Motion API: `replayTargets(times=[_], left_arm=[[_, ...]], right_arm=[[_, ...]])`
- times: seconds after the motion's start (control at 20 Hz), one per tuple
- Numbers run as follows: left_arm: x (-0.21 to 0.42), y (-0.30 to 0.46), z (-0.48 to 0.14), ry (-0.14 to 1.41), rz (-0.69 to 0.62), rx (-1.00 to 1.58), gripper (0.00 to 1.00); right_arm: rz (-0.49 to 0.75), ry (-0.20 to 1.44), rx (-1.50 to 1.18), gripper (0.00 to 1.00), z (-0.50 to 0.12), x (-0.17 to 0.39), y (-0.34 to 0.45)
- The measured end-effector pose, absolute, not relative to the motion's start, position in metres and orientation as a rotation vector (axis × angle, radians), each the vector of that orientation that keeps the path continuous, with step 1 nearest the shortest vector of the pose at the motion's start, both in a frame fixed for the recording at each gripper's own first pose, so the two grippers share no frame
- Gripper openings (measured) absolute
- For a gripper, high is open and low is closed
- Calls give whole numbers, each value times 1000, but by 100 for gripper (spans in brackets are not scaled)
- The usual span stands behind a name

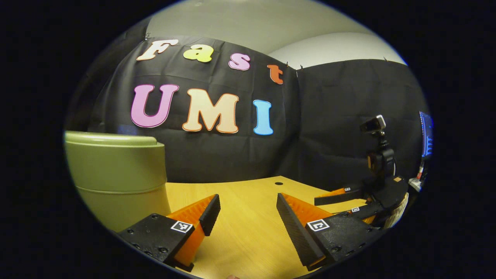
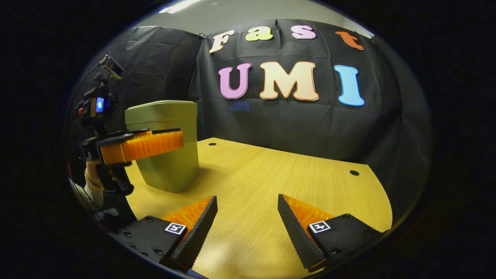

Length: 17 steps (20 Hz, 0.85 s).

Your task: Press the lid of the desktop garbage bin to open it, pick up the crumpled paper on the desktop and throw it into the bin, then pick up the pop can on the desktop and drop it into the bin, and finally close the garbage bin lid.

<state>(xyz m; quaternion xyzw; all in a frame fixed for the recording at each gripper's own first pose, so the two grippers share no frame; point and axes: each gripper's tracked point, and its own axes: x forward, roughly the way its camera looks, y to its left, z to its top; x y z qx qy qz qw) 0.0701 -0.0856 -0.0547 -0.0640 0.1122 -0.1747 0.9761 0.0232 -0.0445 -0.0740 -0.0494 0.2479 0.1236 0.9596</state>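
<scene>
An olive-green desktop bin stands on the wooden table, just left of my left gripper, with its lid down flat. That gripper is open over bare wood with nothing between its fingers. In the right gripper view the bin stands at the table's far left, and the left gripper hovers in front of its upper half, held by a hand. My right gripper is open and low over the table's near middle, holding nothing. It also appears at the right of the left gripper view, the right gripper with its fingers apart.
The table has small round cable holes near its back edge and ends in a curved edge at the right. Black cloth walls stand close behind the table. A lit screen glows at the far right.
</scene>
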Motion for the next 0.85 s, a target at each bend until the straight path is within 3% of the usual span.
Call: replayTargets(times=[0.85], left_arm=[[55, -100, -117, 313, -413, -170, 93]], right_arm=[[186, 436, -144, 99, -50, 24, -67]])
